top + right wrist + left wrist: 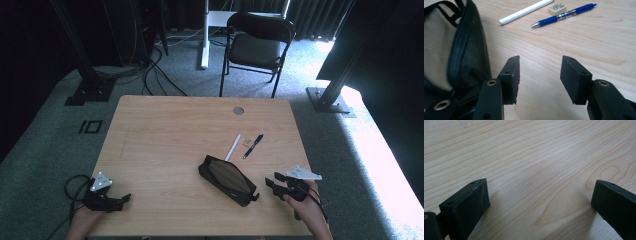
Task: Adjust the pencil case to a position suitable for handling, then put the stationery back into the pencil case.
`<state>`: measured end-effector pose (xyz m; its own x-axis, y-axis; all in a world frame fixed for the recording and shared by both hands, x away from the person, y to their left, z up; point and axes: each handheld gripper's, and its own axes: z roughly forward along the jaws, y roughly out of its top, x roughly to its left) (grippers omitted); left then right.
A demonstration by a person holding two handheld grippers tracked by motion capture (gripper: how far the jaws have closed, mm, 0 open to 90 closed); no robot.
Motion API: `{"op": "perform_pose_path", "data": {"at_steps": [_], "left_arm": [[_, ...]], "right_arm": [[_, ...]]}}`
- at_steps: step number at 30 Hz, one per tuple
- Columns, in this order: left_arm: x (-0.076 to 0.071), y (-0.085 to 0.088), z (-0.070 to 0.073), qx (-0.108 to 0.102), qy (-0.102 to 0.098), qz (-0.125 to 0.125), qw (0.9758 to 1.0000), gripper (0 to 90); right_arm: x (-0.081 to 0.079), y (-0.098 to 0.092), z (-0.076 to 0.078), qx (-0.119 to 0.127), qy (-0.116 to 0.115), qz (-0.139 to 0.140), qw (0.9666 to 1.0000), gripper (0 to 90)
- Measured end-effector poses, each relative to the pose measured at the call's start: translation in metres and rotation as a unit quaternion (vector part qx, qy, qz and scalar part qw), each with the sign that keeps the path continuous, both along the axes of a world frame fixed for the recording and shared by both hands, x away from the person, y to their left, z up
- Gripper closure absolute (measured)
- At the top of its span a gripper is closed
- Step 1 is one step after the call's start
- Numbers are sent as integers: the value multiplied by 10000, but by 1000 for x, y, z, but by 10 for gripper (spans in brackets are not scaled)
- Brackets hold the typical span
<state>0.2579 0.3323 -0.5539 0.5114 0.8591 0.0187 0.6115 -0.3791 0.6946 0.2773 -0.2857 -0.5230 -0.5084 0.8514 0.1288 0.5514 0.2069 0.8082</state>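
Jaws of the right gripper (pixel 540 80) stand moderately apart, holding nothing, above bare wood; its left jaw sits just beside the black pencil case (pixel 454 50). Jaws of the left gripper (pixel 539 200) are spread wide, empty, low over the table (pixel 529 150). In the high view, the case (pixel 227 179) lies unzipped at table centre-front. At its 1 o'clock lie a white stick (pixel 232 147), an eraser (pixel 247 143) and a blue pen (pixel 253 145). A folding chair (pixel 257 45) stands at 12 o'clock.
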Motion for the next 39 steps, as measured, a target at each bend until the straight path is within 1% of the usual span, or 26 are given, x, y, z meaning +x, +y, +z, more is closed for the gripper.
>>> {"op": "perform_pose_path", "data": {"at_steps": [3, 5, 8, 11, 12, 13, 14, 15, 16, 17, 18, 19, 22, 23, 24, 25, 26, 27, 28, 30, 33, 35, 38, 39], "left_arm": [[0, 0, 0, 5, 5, 0, 10000, 20], [0, 0, 0, -6, 0, 7, 10000, 20], [0, 0, 0, 1, 4, 2, 10000, 20], [0, 0, 0, 0, 3, 2, 10000, 20], [0, 0, 0, 1, 3, 2, 10000, 20], [0, 0, 0, -1, 2, 3, 10000, 20], [0, 0, 0, 1, 3, 2, 10000, 20], [0, 0, 0, 0, 3, 2, 10000, 20], [0, 0, 0, 0, 2, 2, 10000, 20], [0, 0, 0, 2, 3, 1, 10000, 20], [0, 0, 0, 2, 3, 1, 10000, 20], [0, 0, 0, 1, 3, 2, 10000, 20], [0, 0, 0, 1, 3, 2, 10000, 20], [0, 0, 0, 0, 4, 2, 10000, 20], [0, 0, 0, 1, 3, 1, 10000, 20], [0, 0, 0, 1, 3, 2, 10000, 20], [0, 0, 0, 1, 3, 2, 10000, 20], [0, 0, 0, -1, 3, 3, 10000, 20], [0, 0, 0, -1, 2, 2, 10000, 20], [0, 0, 0, 1, 2, 2, 10000, 20], [0, 0, 0, 0, 2, 2, 10000, 20], [0, 0, 0, 0, 3, 2, 10000, 20], [0, 0, 0, 1, 2, 2, 10000, 20], [0, 0, 0, 2, 3, 1, 10000, 20]], "right_arm": [[11, 6, -1, -4, -4, -57, 10000, 497], [19, 9, -2, 9, -6, -133, 9999, 486], [32, 14, -4, -48, 4, -287, 9996, 485], [46, 18, -7, 27, 48, -432, 9991, 485], [46, 18, -7, 27, 48, -432, 9991, 485], [58, 22, -10, 105, 84, -546, 9984, 474], [58, 22, -10, 105, 84, -546, 9984, 474], [66, 25, -12, 112, 115, -620, 9979, 473], [66, 25, -12, 112, 115, -620, 9979, 473], [74, 28, -12, 168, 140, -697, 9973, 463], [78, 30, -12, 174, 157, -734, 9970, 457], [78, 30, -12, 174, 157, -734, 9970, 457], [90, 36, -11, 124, 159, -785, 9967, 456], [98, 40, -9, 144, 145, -846, 9962, 456], [102, 42, -7, 173, 138, -893, 9958, 457], [102, 42, -7, 173, 138, -893, 9958, 457], [106, 43, -6, 207, 130, -957, 9951, 456], [115, 44, -5, 247, 137, -1121, 9933, 457], [115, 44, -5, 247, 137, -1121, 9933, 457], [123, 45, -5, 299, 162, -1310, 9908, 458], [134, 47, -6, 192, 208, -1530, 9878, 465], [142, 49, -8, 180, 266, -1622, 9862, 466], [149, 52, -10, 139, 339, -1726, 9843, 466], [150, 53, -10, 7, 348, -1816, 9828, 476]]}}
